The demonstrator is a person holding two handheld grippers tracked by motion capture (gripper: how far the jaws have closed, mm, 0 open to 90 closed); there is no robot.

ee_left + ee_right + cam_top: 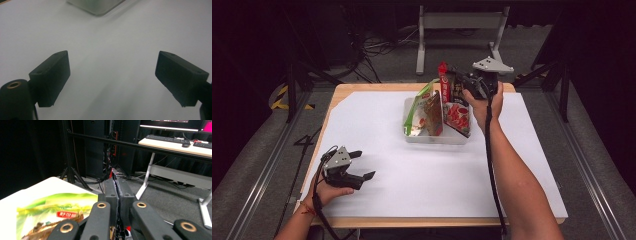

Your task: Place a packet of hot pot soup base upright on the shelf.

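Note:
A clear tray (437,138) stands at the back middle of the white-covered table. In it a green snack pouch (424,107) stands tilted. My right gripper (458,82) is shut on the upper edge of a red and dark pouch (457,115), which hangs upright over the tray's right side; whether its bottom touches the tray I cannot tell. In the right gripper view the jaws (116,192) press on the pouch's thin edge (115,173), with the green pouch (55,212) lower left. My left gripper (364,166) rests open near the table's front left, nothing between its fingers (111,75).
A tray corner (96,6) shows far ahead of the left gripper. Behind the table stand a grey metal frame (459,30) and floor cables (372,47). A desk with keyboards (170,139) sits beyond. The table's wooden edge (432,221) runs along the front.

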